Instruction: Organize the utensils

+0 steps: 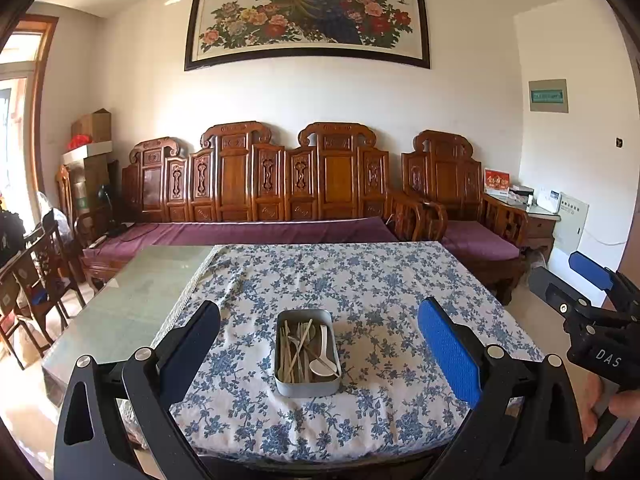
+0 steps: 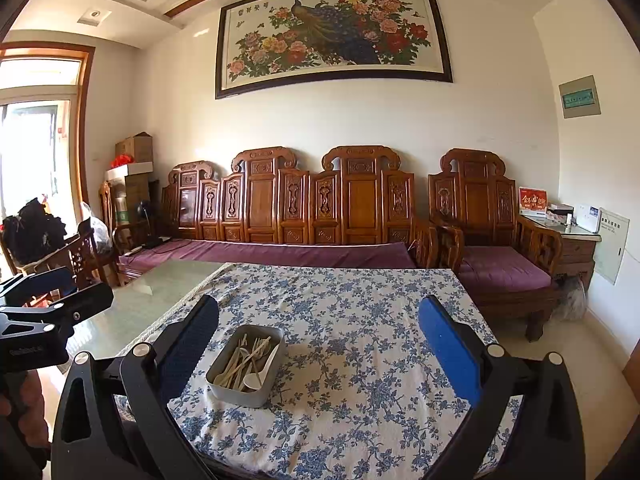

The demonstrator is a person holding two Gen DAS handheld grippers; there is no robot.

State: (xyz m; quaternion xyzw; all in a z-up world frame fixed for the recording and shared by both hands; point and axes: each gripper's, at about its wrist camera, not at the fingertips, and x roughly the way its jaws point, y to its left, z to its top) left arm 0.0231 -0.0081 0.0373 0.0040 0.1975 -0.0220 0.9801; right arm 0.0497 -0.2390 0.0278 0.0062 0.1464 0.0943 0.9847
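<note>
**Utensil tin sits untouched between two spread hand-held grippers**

A carved wooden sofa (image 1: 260, 188) with purple cushions lines the far wall at 12 o'clock, under a framed peacock painting (image 1: 308, 16). In front of it stands the counter (image 1: 132, 300), its glass top bare toward 10 o'clock and the rest covered by a blue floral cloth (image 1: 360, 280). The left hand-held gripper (image 1: 318, 340) hovers above the near edge, its fingers wide apart and holding nothing. The right hand-held gripper (image 2: 318, 344) hovers likewise, fingers spread and empty. A grey metal tin (image 1: 306, 386) rests on the cloth, straight ahead of the left gripper and toward 11 o'clock of the right one. Inside lie pale utensils (image 1: 294, 350) heaped loosely, with a white spoon (image 1: 320, 362) on top at the tin's near right.
</note>
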